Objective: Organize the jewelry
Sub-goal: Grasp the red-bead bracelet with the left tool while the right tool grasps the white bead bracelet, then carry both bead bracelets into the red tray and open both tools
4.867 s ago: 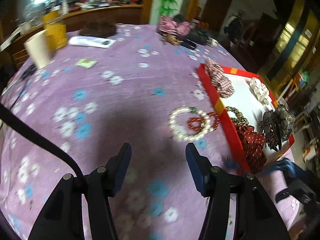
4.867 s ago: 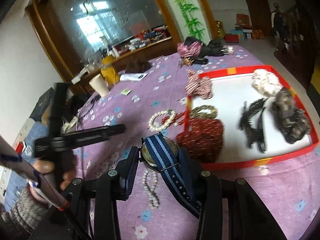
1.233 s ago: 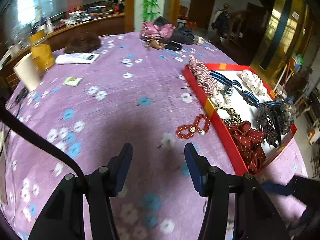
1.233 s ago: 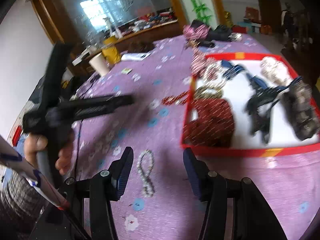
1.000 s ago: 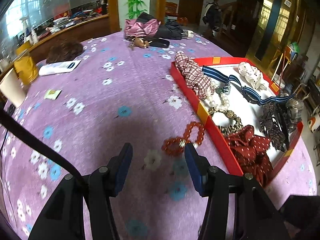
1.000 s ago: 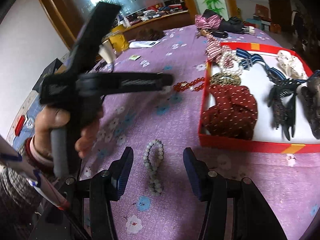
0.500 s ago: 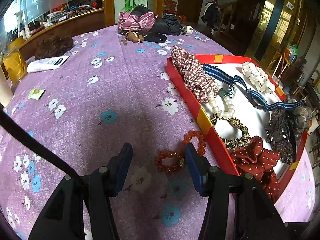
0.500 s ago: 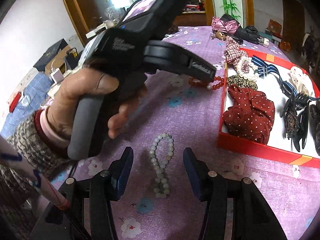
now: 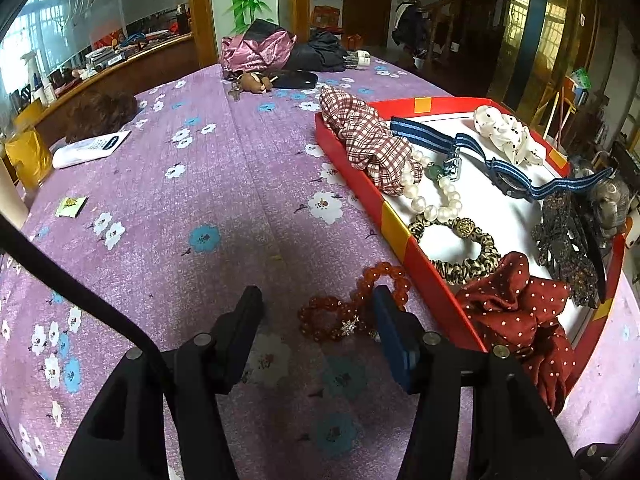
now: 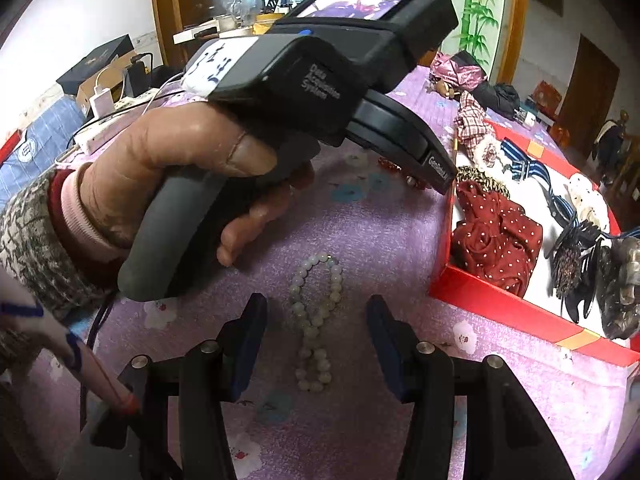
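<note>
A red bead bracelet (image 9: 332, 314) lies on the purple cloth beside the red tray (image 9: 394, 226). My left gripper (image 9: 316, 296) hangs low over it. Its jaws are opening, the bracelet lies between the fingers and the pads do not press it. A pale bead bracelet (image 10: 310, 340) lies between the fingers of my right gripper (image 10: 316, 302), which is open and clear of it. The tray holds a pearl bracelet (image 9: 430, 200), a blue striped watch (image 9: 512, 178), scrunchies and black hair clips (image 9: 568, 248). In the right wrist view the left gripper (image 10: 444, 178) points down at the red bracelet (image 10: 390, 166).
A person's hand (image 10: 172, 168) holding the left gripper fills the upper left of the right wrist view. At the far end of the table lie a pink umbrella (image 9: 260, 48), a brown hairpiece (image 9: 100, 114) and a white packet (image 9: 90, 148). A yellow container (image 9: 24, 156) stands at the left edge.
The watch and pearl bracelet now lie in the tray. My left gripper has come down onto the red bracelet. My right gripper has rolled and closed in on the pale bracelet.
</note>
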Action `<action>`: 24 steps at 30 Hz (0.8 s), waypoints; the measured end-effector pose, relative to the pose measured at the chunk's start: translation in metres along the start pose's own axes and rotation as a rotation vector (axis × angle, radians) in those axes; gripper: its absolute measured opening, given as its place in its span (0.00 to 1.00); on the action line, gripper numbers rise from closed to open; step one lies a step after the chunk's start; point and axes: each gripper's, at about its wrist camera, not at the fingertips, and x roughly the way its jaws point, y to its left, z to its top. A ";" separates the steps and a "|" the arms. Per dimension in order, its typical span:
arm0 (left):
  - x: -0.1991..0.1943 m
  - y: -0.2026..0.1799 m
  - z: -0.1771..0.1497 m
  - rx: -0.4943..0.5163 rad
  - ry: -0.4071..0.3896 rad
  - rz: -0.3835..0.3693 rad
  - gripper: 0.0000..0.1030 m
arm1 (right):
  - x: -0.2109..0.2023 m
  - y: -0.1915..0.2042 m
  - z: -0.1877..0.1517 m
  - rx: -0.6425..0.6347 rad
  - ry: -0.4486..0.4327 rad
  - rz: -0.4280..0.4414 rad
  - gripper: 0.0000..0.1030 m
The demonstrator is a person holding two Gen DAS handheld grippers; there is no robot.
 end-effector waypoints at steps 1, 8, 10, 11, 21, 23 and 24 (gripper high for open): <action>0.000 0.000 0.000 0.002 -0.002 0.001 0.53 | 0.000 0.000 0.000 -0.004 -0.001 -0.002 0.54; -0.006 -0.012 -0.004 0.044 -0.015 0.002 0.14 | -0.001 0.010 0.001 -0.046 -0.011 0.021 0.33; -0.008 -0.012 -0.005 0.038 -0.012 -0.008 0.14 | -0.001 0.012 0.000 -0.055 -0.013 0.030 0.21; -0.009 -0.011 -0.005 0.030 -0.009 -0.018 0.13 | -0.001 0.012 0.000 -0.054 -0.013 0.032 0.13; -0.102 0.023 -0.020 -0.097 -0.089 -0.053 0.07 | -0.014 -0.007 0.001 0.080 -0.048 0.098 0.06; -0.125 0.029 -0.030 -0.110 -0.105 -0.044 0.07 | -0.029 -0.010 0.001 0.116 -0.079 0.108 0.06; -0.135 0.031 -0.034 -0.114 -0.113 -0.041 0.07 | -0.035 -0.010 0.001 0.128 -0.092 0.110 0.06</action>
